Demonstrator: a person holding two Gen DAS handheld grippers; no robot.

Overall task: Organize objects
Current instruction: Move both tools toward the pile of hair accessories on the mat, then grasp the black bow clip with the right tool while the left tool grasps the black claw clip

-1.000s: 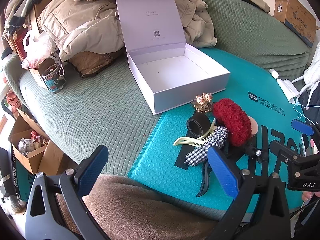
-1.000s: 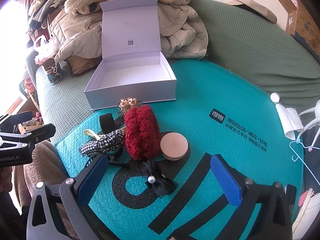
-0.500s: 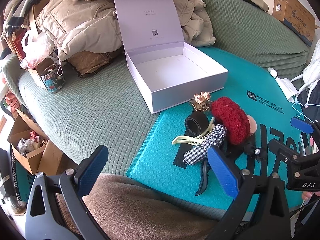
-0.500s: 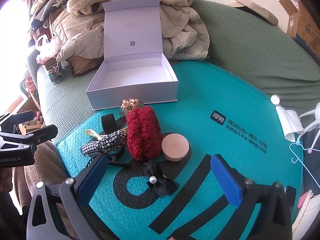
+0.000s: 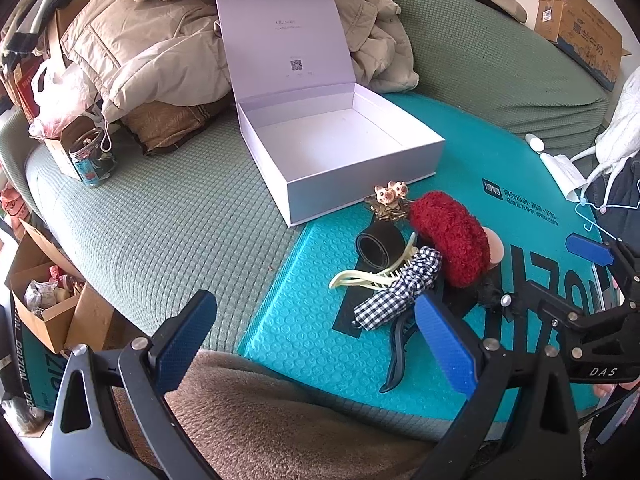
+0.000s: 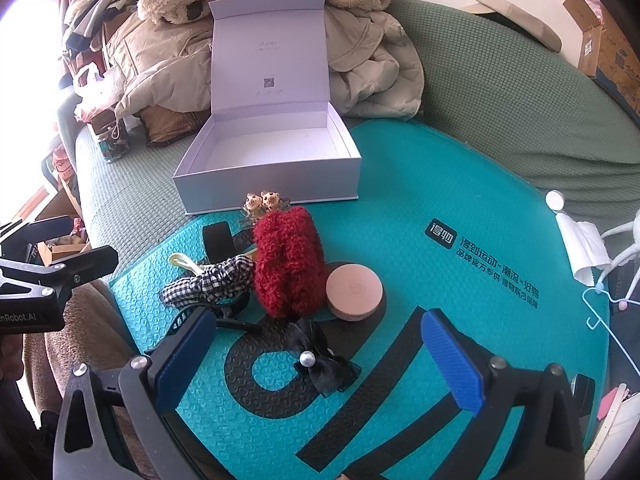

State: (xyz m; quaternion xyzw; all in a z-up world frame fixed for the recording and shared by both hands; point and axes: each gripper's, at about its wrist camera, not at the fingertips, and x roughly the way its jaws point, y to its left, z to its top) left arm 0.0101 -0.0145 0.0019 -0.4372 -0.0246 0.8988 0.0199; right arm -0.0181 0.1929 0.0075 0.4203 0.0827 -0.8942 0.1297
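- Hovering both grippers over the pile of hair accessories; nothing is picked up yet, so I judge this to be the approach before the first pick.
- Left gripper [image 5: 312, 336]: jaws spread wide, nothing between them. Right gripper [image 6: 320, 350]: jaws also spread wide, nothing held.
- White box [image 6: 264, 184] sits at the far edge of the teal mat [image 6: 460, 184], lid standing upright, inside bare. I take it as the likely place for the items.
- The pile lies on the mat just in front of the box: red scrunchie [image 6: 288, 266] in the middle, round pink compact [image 6: 354, 292] touching its right side, checked scrunchie [image 6: 208, 282] on its left.
- Cream hair claw [image 5: 372, 276] lies partly under the checked scrunchie; a black band [image 5: 380, 246] sits beside it; a small bear clip [image 6: 263, 202] rests nearest the box wall.
- Black bow with a pearl [image 6: 320, 364] lies closest to my right gripper, apart from the heap.
- Dark hair clip [image 5: 398, 354] lies near my left gripper's right fingertip.
- Next move, my judgement: lower the right gripper over the bow, close on its knot, carry it to the box. It is soft and thin, so the fingers need to reach down to the mat.
- Risk: the items overlap, so lifting one may drag its neighbour.
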